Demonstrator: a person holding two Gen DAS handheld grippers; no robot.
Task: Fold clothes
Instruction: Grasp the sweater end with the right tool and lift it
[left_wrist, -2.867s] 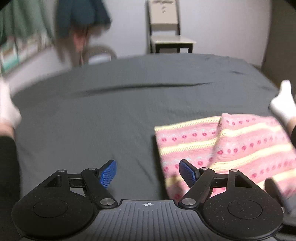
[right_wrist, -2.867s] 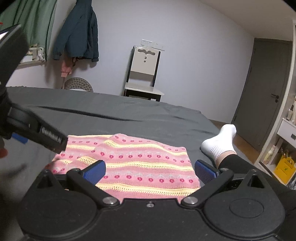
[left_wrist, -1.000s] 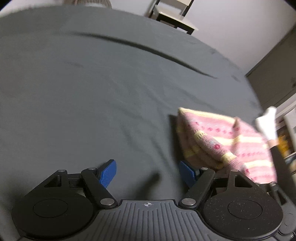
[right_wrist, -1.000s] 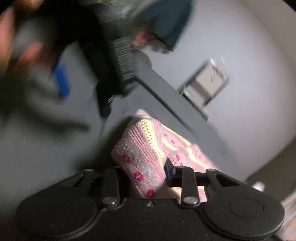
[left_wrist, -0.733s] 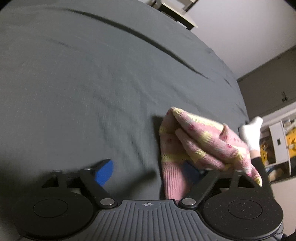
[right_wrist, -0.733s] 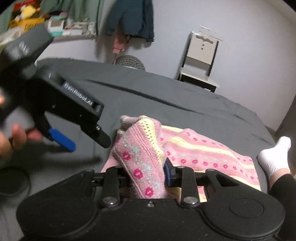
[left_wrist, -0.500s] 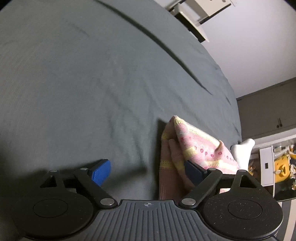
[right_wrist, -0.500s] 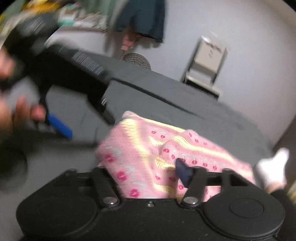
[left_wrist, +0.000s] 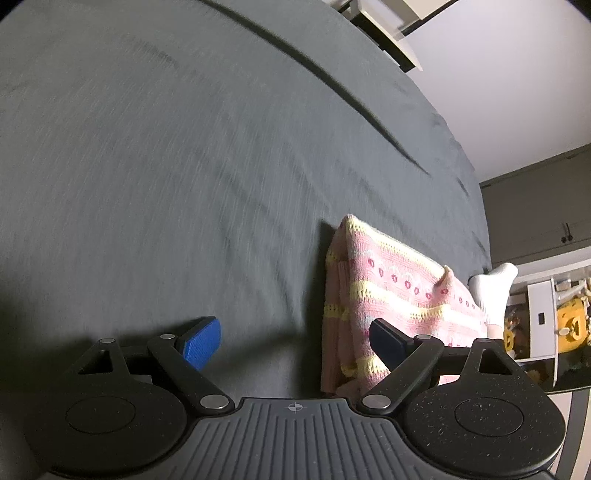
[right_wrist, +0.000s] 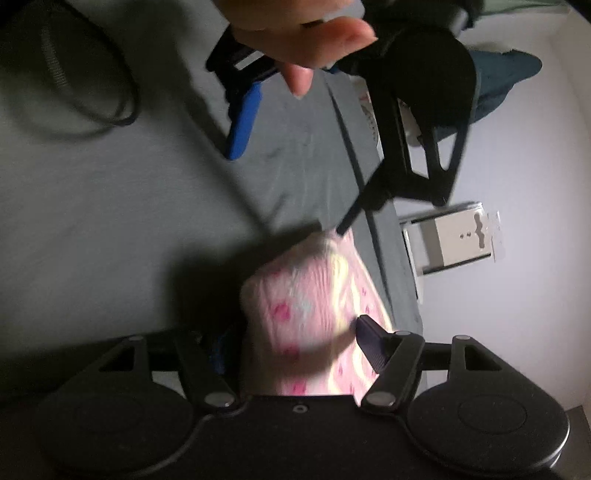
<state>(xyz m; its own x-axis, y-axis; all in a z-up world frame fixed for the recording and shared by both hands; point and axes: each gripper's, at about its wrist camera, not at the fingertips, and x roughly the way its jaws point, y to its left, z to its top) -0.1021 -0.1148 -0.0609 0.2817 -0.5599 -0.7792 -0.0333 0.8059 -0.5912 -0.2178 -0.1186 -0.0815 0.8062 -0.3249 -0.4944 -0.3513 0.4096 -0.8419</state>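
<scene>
Now the left gripper (left_wrist: 295, 341) hovers low over the dark grey bedsheet (left_wrist: 192, 155) with its jaws spread wide and nothing between them; its blue left pad (left_wrist: 202, 341) sits over bare sheet, while the right pad (left_wrist: 388, 341) overlaps the near left edge of the pink knitted garment (left_wrist: 391, 291), though the view does not show whether it touches the fabric; the garment, striped in pink and pale yellow with small red motifs, lies folded on the right side of the bed, its folded edge facing left and a small peak raised near its far right; just beyond it on the right a foot in a white sock (left_wrist: 495, 286) rests at the bed's edge; in the right wrist view, which is heavily blurred, the right gripper (right_wrist: 291, 339) has a bunched fold of the same garment (right_wrist: 306, 306) between its fingers, the jaws only partly closed, and the blur leaves it unclear whether they actually pinch the cloth; farther off in that view the left gripper (right_wrist: 295, 162) appears from outside, held by a hand (right_wrist: 299, 33) at the top; a pale chair (right_wrist: 454, 240) stands against the far wall
</scene>
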